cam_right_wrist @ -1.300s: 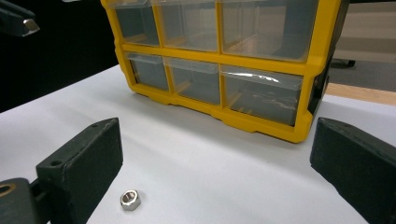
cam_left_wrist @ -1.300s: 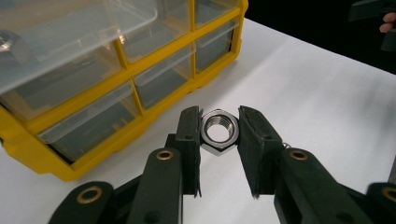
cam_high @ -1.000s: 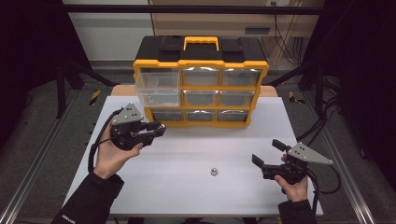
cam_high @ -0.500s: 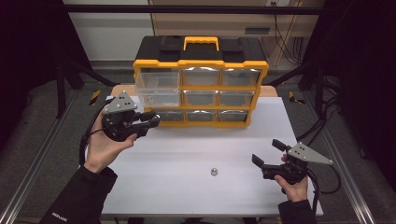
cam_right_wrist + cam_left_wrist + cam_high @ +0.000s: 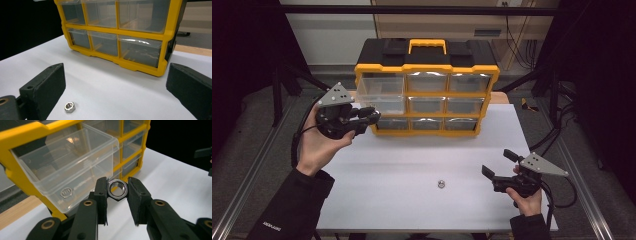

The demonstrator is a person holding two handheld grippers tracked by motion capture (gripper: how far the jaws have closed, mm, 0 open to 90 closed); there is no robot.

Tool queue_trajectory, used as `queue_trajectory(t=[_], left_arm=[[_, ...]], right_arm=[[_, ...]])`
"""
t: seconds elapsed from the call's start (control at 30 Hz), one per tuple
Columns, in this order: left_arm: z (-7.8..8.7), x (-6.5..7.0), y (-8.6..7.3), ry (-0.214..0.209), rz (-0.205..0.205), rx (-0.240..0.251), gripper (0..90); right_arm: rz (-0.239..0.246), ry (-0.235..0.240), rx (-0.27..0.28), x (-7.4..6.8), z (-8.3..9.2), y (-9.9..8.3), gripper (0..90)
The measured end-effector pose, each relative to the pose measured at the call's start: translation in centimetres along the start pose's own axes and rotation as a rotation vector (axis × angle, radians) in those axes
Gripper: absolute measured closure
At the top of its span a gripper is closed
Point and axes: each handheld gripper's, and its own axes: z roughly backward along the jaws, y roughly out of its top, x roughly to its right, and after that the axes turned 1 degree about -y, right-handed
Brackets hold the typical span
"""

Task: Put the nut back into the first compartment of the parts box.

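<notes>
Steel hex nut (image 5: 117,189) pinched in the left claw (image 5: 117,192), raised just before the pulled-out clear top-left drawer (image 5: 75,167) of a yellow organizer (image 5: 427,95), another nut (image 5: 66,192) inside that drawer, right claw (image 5: 498,165) spread wide over the white counter (image 5: 412,165), a loose nut (image 5: 441,184) lying near it.

Bright overhead light, dark surround, glare on clear drawers (image 5: 427,82).
</notes>
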Motion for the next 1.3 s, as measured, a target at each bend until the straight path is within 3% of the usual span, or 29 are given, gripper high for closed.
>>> queue_trajectory(t=[0.77, 1.3], left_arm=[[0.7, -1.3, 3.2, 0.050, 0.021, 0.037, 69.3], [-1.3, -2.0, 4.8, 0.099, 0.024, 0.023, 69.3]], right_arm=[[-0.001, -0.001, 0.000, 0.0, 0.0, 0.0, 3.0], [0.000, 0.004, -0.001, 0.0, 0.1, 0.0, 3.0]])
